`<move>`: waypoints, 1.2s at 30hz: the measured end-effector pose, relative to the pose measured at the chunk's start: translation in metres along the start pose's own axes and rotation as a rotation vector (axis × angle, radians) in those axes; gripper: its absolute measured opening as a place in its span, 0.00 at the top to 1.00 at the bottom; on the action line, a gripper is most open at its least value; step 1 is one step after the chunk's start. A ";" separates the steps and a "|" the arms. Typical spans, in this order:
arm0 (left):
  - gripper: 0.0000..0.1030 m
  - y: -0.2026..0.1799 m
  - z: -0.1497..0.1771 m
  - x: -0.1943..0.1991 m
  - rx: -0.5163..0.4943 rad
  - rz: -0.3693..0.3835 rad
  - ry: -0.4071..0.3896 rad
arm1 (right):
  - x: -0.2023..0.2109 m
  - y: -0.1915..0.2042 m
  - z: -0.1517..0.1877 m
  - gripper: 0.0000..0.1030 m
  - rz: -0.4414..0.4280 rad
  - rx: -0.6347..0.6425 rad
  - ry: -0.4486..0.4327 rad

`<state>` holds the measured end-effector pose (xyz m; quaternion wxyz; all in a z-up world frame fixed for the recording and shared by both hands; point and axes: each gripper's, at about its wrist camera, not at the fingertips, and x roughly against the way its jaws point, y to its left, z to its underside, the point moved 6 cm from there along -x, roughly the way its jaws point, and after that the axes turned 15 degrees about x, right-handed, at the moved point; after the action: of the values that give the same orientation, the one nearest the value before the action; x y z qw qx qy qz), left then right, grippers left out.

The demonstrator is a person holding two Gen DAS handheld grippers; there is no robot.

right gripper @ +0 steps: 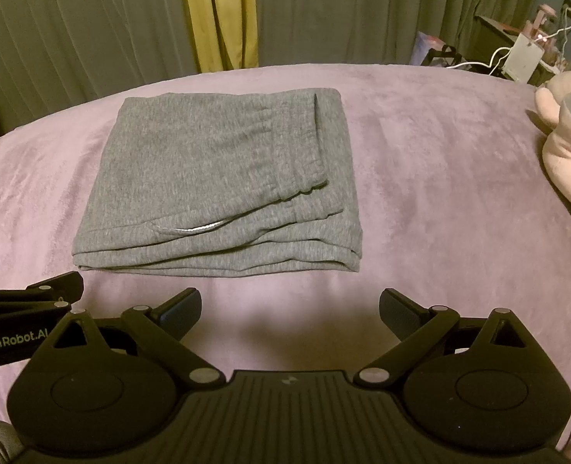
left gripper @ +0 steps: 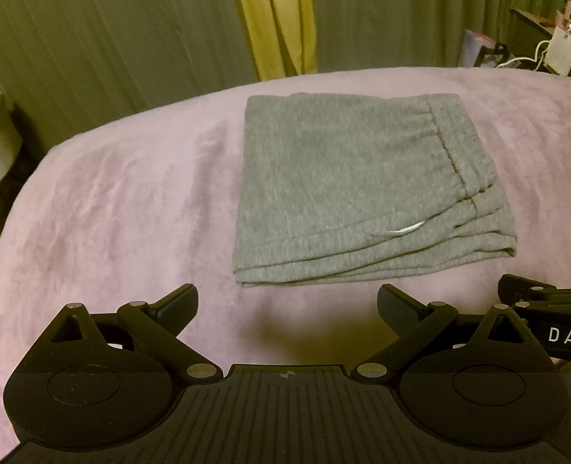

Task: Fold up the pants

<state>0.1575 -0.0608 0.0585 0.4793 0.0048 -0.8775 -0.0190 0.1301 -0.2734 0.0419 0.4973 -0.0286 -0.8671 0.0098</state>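
Observation:
Grey sweatpants (left gripper: 347, 185) (right gripper: 216, 181) lie folded into a flat, layered rectangle on a pink blanket (left gripper: 111, 201) (right gripper: 440, 193). The waistband seam and a white drawstring (left gripper: 401, 230) (right gripper: 189, 229) show near its front edge. My left gripper (left gripper: 287, 305) hovers just in front of the stack, open and holding nothing. The right gripper (right gripper: 290, 307) is also open and empty, short of the pants' front edge. Each gripper's side shows at the edge of the other's view.
Green curtains with a yellow strip (left gripper: 274, 19) (right gripper: 223, 15) hang behind the bed. A pink plush toy (right gripper: 567, 147) lies at the right edge of the blanket. A cluttered stand with white cables (left gripper: 556, 46) (right gripper: 525, 54) sits at the back right.

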 end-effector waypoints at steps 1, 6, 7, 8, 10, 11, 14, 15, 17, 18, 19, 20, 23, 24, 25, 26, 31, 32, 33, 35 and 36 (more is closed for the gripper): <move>0.01 0.000 0.000 0.000 0.001 0.001 0.000 | 0.000 0.000 0.000 0.04 0.001 0.001 0.000; 0.01 0.001 0.000 -0.001 0.003 0.002 -0.002 | 0.001 0.001 0.000 0.04 0.001 0.003 -0.007; 0.01 0.001 0.000 -0.001 0.002 0.002 -0.003 | 0.001 0.001 0.001 0.04 0.002 0.003 -0.009; 0.01 0.001 0.000 -0.001 0.003 0.002 -0.004 | 0.001 0.001 0.001 0.04 0.002 0.001 -0.010; 0.01 0.000 0.000 -0.001 0.005 0.003 -0.005 | 0.001 0.001 0.001 0.04 0.001 0.000 -0.012; 0.01 0.000 0.000 -0.002 0.005 0.002 -0.003 | 0.001 0.000 0.001 0.04 0.001 -0.002 -0.011; 0.01 0.001 0.001 -0.002 0.005 0.001 -0.001 | 0.001 0.000 0.002 0.04 0.002 -0.005 -0.013; 0.01 0.001 0.001 -0.002 0.005 0.002 -0.001 | 0.001 0.000 0.001 0.04 0.002 -0.006 -0.014; 0.01 0.000 0.000 -0.002 0.004 0.001 0.000 | 0.001 0.000 0.001 0.04 0.000 -0.006 -0.013; 0.01 0.000 0.000 -0.002 0.003 0.000 -0.001 | 0.001 0.000 0.001 0.04 0.001 -0.007 -0.013; 0.01 0.000 0.001 -0.003 0.003 0.000 -0.001 | 0.001 0.000 0.001 0.04 0.000 -0.006 -0.013; 0.01 0.000 0.000 -0.003 0.003 0.001 -0.002 | 0.001 0.000 0.001 0.04 0.000 -0.005 -0.012; 0.01 0.000 0.001 -0.003 0.005 0.001 0.000 | 0.001 0.000 0.001 0.04 0.000 -0.005 -0.013; 0.01 0.000 0.001 -0.003 0.006 0.002 -0.001 | 0.001 0.000 0.001 0.04 -0.001 -0.005 -0.014; 0.01 0.000 0.001 -0.003 0.008 0.002 -0.001 | 0.001 0.000 0.001 0.04 -0.002 -0.005 -0.015; 0.01 0.000 0.001 -0.003 0.009 0.003 -0.001 | 0.001 0.000 0.001 0.04 -0.002 -0.005 -0.016; 0.01 0.000 0.001 -0.004 0.008 0.002 0.000 | 0.001 0.000 0.001 0.04 -0.003 -0.003 -0.016; 0.01 0.000 0.001 -0.004 0.009 0.002 -0.001 | 0.001 0.000 0.001 0.04 -0.002 -0.003 -0.016; 0.01 0.000 0.001 -0.004 0.009 0.003 -0.001 | 0.001 0.000 0.001 0.04 -0.002 -0.002 -0.018; 0.01 0.000 0.001 -0.004 0.009 0.003 0.000 | 0.002 0.001 0.001 0.04 -0.004 -0.002 -0.019; 0.01 0.000 0.001 -0.004 0.009 0.003 -0.001 | 0.002 0.002 0.001 0.04 -0.005 -0.002 -0.020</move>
<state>0.1586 -0.0607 0.0546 0.4789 0.0058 -0.8777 -0.0142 0.1287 -0.2717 0.0429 0.4886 -0.0270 -0.8720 0.0080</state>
